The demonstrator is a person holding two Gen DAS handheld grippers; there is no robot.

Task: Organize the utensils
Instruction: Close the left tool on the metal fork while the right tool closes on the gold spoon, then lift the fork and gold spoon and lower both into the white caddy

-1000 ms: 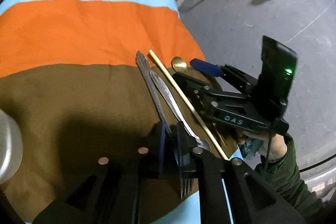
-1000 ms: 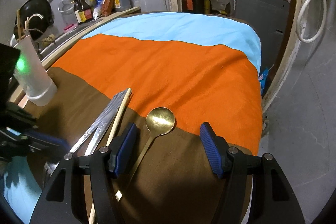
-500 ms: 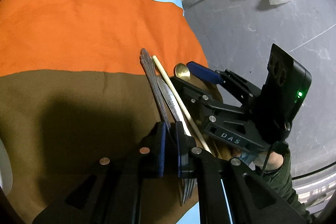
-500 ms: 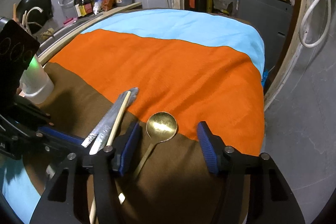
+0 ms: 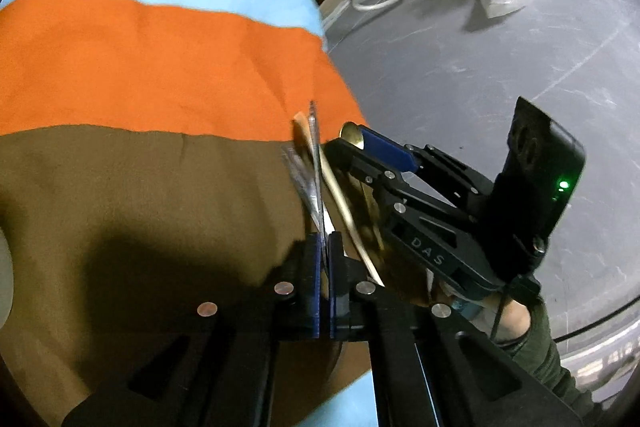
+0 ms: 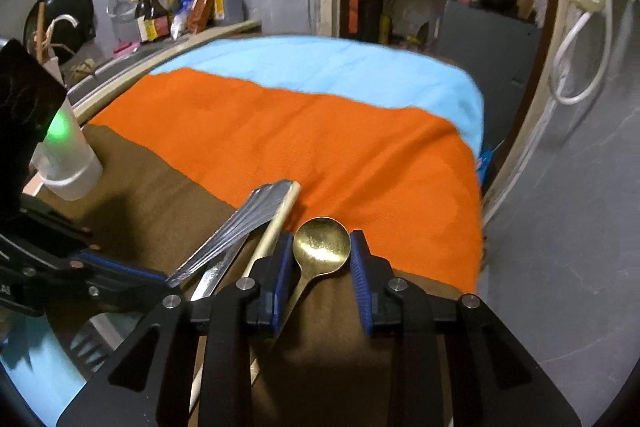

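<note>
While left tool [image 5: 324, 247] clamped on fork [image 6: 236, 227]; gold spoon [image 6: 322, 245] between right tool's [image 6: 320, 251] parted fingers.

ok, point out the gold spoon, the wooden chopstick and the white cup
gold spoon [image 6: 320, 246]: right wrist view, on its bowl.
wooden chopstick [image 6: 282, 214]: right wrist view, on its upper shaft.
white cup [image 6: 68, 167]: right wrist view, on its side wall.

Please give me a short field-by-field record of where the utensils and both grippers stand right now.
left gripper: shut on silver fork
right gripper: open, fingers either side of gold spoon
chopstick: lies between fork and spoon
surface: striped cloth, brown band under utensils
white cup: far left on cloth
</note>
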